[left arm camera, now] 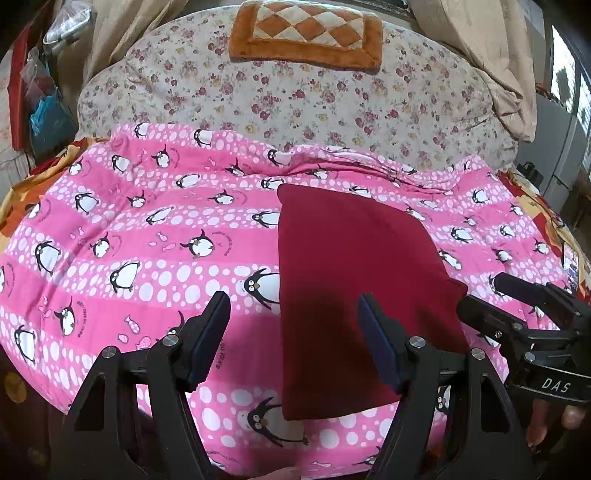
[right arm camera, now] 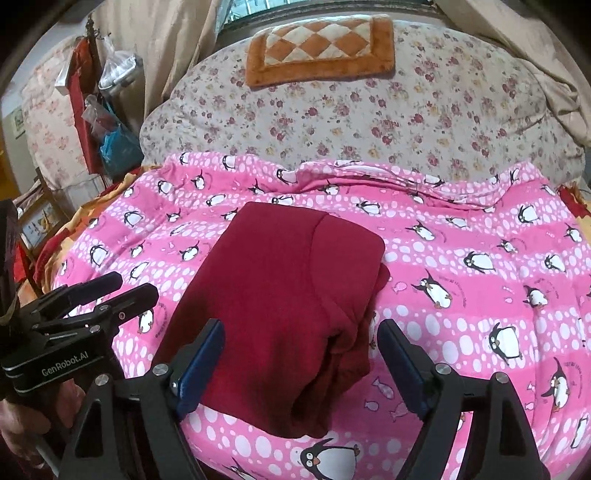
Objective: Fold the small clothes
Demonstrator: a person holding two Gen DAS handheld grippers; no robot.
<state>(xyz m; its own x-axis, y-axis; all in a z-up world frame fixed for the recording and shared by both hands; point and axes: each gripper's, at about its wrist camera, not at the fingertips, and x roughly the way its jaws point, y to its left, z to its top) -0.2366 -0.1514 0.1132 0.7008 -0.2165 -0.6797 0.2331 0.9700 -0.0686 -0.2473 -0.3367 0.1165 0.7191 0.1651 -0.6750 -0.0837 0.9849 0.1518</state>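
A dark red garment (left arm camera: 343, 288) lies folded into a long rectangle on the pink penguin blanket (left arm camera: 147, 229). In the right wrist view the garment (right arm camera: 280, 295) shows a folded flap and a bunched edge on its right side. My left gripper (left arm camera: 293, 321) is open and empty, hovering over the garment's near left edge. My right gripper (right arm camera: 301, 347) is open and empty, above the garment's near end. The right gripper also shows in the left wrist view (left arm camera: 491, 295), at the garment's right side. The left gripper shows in the right wrist view (right arm camera: 135, 288), left of the garment.
A floral quilt (left arm camera: 295, 99) is heaped behind the blanket, with an orange checkered cushion (left arm camera: 306, 33) on top. Bags and clutter (right arm camera: 110, 122) hang at the far left. A beige curtain (left arm camera: 491, 62) hangs at the right.
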